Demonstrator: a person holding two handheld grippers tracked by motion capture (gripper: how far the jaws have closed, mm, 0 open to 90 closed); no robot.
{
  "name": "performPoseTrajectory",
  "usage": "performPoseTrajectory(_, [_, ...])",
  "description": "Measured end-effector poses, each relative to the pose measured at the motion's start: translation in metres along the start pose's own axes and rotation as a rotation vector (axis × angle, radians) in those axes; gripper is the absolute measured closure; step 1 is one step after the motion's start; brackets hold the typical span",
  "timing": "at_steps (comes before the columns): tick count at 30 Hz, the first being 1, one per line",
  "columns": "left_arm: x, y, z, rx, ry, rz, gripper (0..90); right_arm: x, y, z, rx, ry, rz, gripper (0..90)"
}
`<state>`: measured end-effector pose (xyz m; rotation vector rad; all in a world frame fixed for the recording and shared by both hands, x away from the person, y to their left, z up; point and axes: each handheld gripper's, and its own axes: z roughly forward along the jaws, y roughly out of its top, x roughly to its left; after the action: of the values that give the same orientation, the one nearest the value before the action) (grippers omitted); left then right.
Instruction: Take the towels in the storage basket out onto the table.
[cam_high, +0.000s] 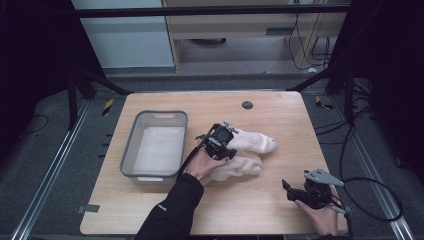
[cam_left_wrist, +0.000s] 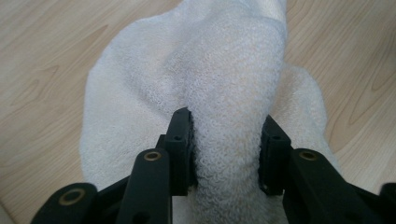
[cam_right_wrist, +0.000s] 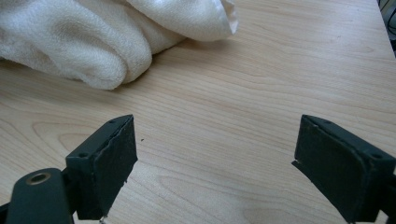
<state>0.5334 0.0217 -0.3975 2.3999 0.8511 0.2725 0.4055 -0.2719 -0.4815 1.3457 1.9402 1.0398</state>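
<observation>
Left gripper (cam_left_wrist: 226, 140) clamped on a raised fold of the cream towel (cam_high: 245, 152) at table (cam_high: 270, 210) centre, just right of the grey bin (cam_high: 131, 145). Right gripper (cam_right_wrist: 215, 163) spread wide, holding nothing, low at the near right, towel well apart to its far left.

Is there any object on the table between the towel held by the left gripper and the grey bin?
Nothing visible stands between them. The left gripper pinches a fold of the white towel, and the grey bin sits open just beside it, with bare table between. The right gripper rests apart, open.
</observation>
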Motion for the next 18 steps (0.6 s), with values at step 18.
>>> performPoseTrajectory(18, [0.007, -0.012, -0.032, -0.124, -0.010, -0.010, 35.6, 0.000, 0.000, 0.000, -0.001, -0.006, -0.002, 12.2])
